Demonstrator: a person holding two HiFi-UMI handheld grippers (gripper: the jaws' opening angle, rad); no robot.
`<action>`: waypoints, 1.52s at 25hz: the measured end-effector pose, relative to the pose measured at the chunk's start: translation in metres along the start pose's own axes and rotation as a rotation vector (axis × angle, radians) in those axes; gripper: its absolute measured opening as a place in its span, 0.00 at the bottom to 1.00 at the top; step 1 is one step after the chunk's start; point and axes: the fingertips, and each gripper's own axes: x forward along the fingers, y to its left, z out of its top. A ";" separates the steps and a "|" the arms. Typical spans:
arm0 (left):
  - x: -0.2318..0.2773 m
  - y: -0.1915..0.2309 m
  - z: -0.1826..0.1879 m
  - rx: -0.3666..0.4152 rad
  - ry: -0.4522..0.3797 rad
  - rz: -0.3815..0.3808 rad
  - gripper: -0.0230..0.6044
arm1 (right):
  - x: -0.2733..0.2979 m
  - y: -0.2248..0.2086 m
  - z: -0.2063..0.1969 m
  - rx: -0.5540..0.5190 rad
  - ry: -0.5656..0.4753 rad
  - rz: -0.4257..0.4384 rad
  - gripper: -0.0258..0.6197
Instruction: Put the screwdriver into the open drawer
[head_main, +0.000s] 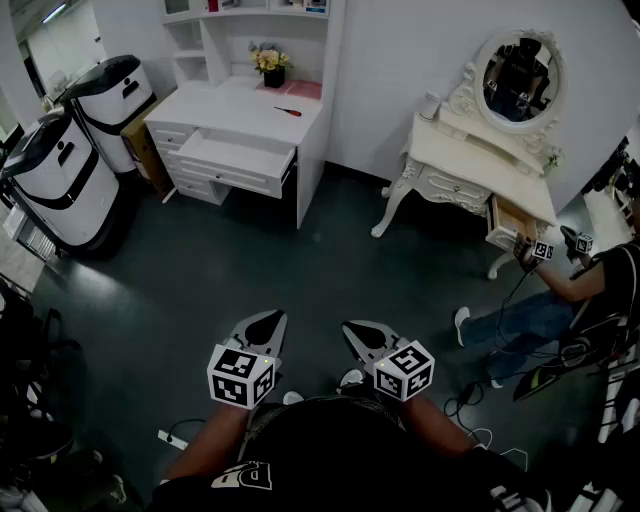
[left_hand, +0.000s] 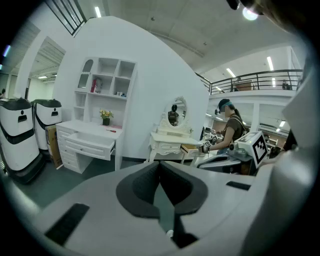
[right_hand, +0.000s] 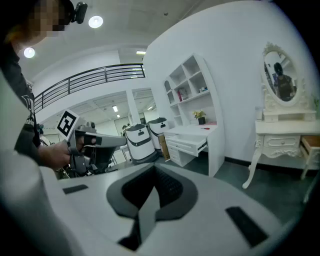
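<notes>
The screwdriver (head_main: 289, 112), red-handled, is seen lying on the top of the white desk (head_main: 232, 104), toward its right side, near a pink sheet (head_main: 303, 89) and a potted bunch of yellow flowers (head_main: 270, 63) set further back. Just below the desk top a wide drawer (head_main: 236, 158) is pulled out toward the room, and its pale inside is exposed; the screwdriver is not in it. The desk is placed against the far wall on a dark floor (head_main: 300, 260), with two white, black-trimmed machines (head_main: 60, 170) to its left and a cream dressing table (head_main: 470, 160) with an oval mirror to its right, where a small drawer (head_main: 513, 221) is also open and is being reached by a seated person (head_main: 560, 300). The left gripper (head_main: 265, 325) and the right gripper (head_main: 365, 335) are held side by side at the near edge, well apart from the desk and the screwdriver; the jaws of each are pressed together with nothing between them.
</notes>
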 end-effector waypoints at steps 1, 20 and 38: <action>0.000 0.000 0.000 -0.001 0.000 0.001 0.06 | -0.001 0.001 0.000 -0.001 -0.002 0.000 0.05; -0.014 0.007 -0.015 -0.045 0.003 -0.038 0.06 | 0.003 0.031 -0.014 0.012 0.000 -0.012 0.05; -0.033 0.045 -0.042 -0.118 0.030 0.039 0.06 | 0.047 0.051 -0.026 0.004 0.086 0.043 0.05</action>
